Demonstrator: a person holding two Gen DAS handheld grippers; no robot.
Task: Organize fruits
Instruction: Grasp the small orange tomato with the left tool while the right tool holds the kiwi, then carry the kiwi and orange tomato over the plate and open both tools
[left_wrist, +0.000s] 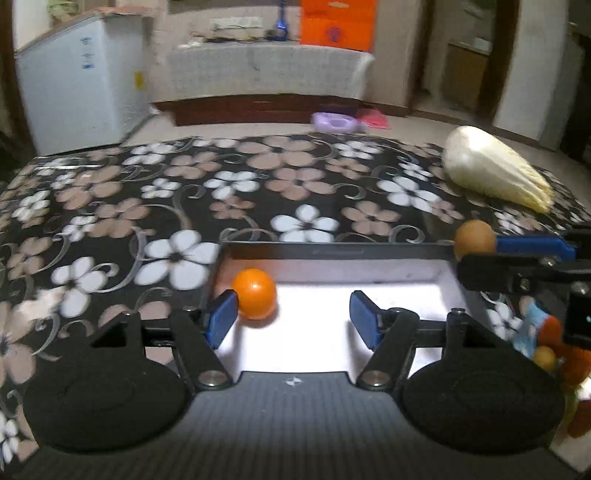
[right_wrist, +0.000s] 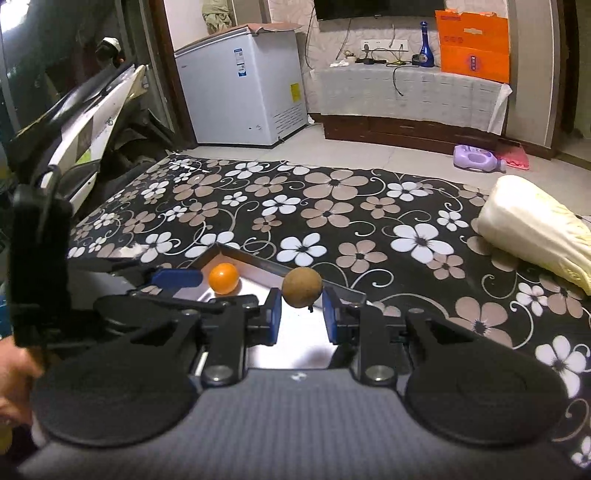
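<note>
Round brown fruit (right_wrist: 302, 287) clenched in right gripper (right_wrist: 301, 314) jaws above shallow metal tray (left_wrist: 332, 254), left gripper (left_wrist: 293, 317) jaws released – small orange fruit (left_wrist: 255, 293) touched by one blue pad.

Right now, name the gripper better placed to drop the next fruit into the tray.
Right. The right gripper grips the brown fruit at its fingertips, beside the tray rim. The left gripper is open and empty, next to the orange already lying in the tray.

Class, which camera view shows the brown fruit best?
The right wrist view: the brown fruit sits sharp and whole between the right tongs. The left wrist view shows it blurred at the right edge, partly hidden.
</note>
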